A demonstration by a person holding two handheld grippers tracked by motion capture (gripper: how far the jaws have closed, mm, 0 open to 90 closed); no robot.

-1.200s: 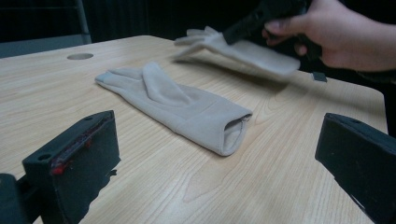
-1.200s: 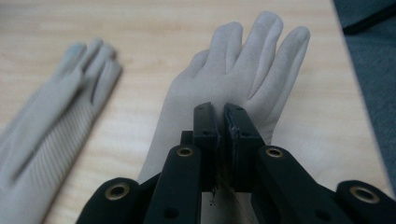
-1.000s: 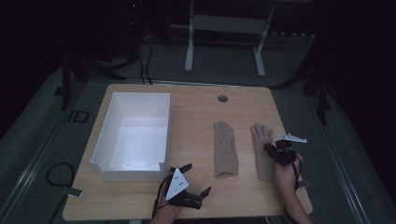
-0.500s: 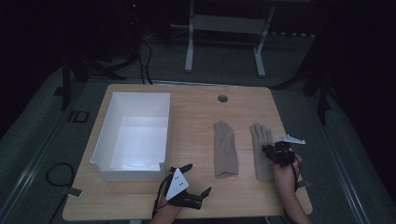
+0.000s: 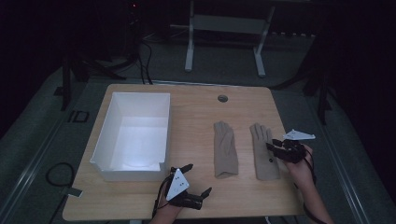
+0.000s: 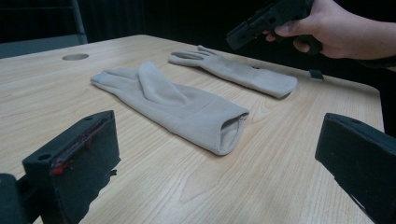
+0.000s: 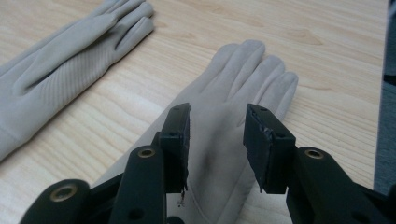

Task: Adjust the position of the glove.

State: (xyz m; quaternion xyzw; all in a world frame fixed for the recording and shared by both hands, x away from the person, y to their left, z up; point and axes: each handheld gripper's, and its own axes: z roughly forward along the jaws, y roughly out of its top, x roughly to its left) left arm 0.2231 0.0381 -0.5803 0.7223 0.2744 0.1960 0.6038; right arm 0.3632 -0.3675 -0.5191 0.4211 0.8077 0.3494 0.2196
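Two beige gloves lie flat on the wooden table point(image 5: 196, 116), fingers pointing away from me. The left glove point(image 5: 225, 149) point(image 6: 182, 107) point(image 7: 60, 65) has its open cuff toward my left gripper point(image 5: 196, 178) point(image 6: 215, 158), which rests low near the front edge, jaws wide open and empty. The right glove point(image 5: 265, 154) point(image 6: 238, 72) point(image 7: 233, 93) lies under my right gripper point(image 5: 273, 145) point(image 7: 217, 116). That gripper hovers just above the glove's palm, jaws partly open with nothing between them. A hand point(image 6: 327, 28) holds it.
A white open box point(image 5: 107, 135) stands on the left half of the table, empty inside. A round cable hole point(image 5: 222, 98) sits near the far edge. Bare wood lies between the box and the gloves. A metal frame point(image 5: 224, 28) stands on the floor behind.
The right gripper has shifted very slightly above the right glove. The left gripper and both gloves have not moved.
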